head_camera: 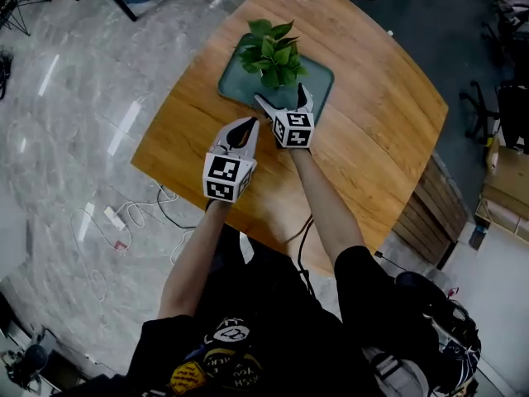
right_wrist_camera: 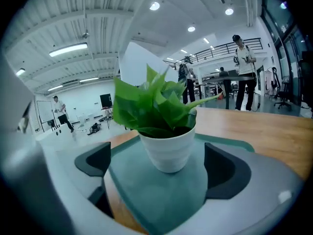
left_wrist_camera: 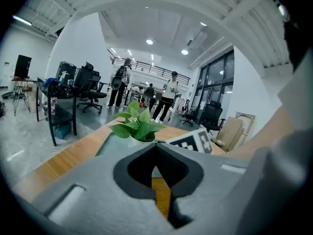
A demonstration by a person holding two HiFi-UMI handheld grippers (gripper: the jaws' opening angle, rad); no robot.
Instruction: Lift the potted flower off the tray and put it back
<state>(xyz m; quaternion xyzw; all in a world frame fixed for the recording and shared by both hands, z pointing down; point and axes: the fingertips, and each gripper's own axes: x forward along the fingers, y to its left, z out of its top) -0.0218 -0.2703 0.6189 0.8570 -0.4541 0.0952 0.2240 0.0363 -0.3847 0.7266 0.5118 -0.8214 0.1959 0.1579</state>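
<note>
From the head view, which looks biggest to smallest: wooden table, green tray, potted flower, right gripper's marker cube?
1. wooden table
2. green tray
3. potted flower
4. marker cube on the right gripper; it sits nearer the camera, so its true size against the flower is unsure.

No legible txt; shirt print [head_camera: 216, 362] too blurry.

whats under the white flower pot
The white pot stands on the green tray, which lies flat on the wooden table. The patch of tray directly beneath the pot is covered by it, so anything there cannot be seen.
</note>
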